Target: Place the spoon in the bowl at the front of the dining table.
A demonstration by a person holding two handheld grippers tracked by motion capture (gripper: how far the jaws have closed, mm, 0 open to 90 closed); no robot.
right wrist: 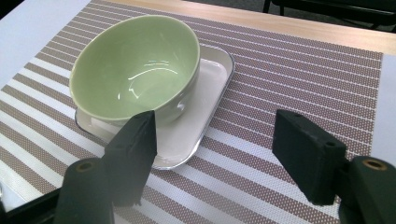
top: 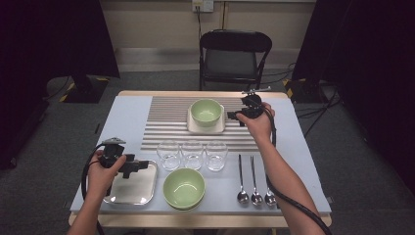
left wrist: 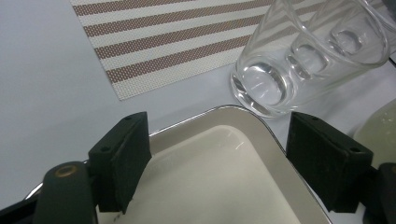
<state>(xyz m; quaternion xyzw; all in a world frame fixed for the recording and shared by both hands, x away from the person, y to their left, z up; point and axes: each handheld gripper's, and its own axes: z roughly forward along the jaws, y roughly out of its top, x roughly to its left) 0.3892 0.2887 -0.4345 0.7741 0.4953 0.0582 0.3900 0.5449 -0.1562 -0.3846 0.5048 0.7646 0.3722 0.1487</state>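
A place setting appears to be under way: the right gripper [top: 234,116], jaws wide and empty, is held just beside the bowl [top: 206,111] on its tray [right wrist: 212,95], while the left gripper [top: 138,166], jaws likewise wide, is poised over the empty steel tray [top: 147,188].

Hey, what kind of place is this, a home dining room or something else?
Most likely a lab or studio mock-up of a dining table, not a home. Tableware lies in neat rows on the table, black curtains flank it, and a folding chair stands on grey carpet with cables trailing across it.
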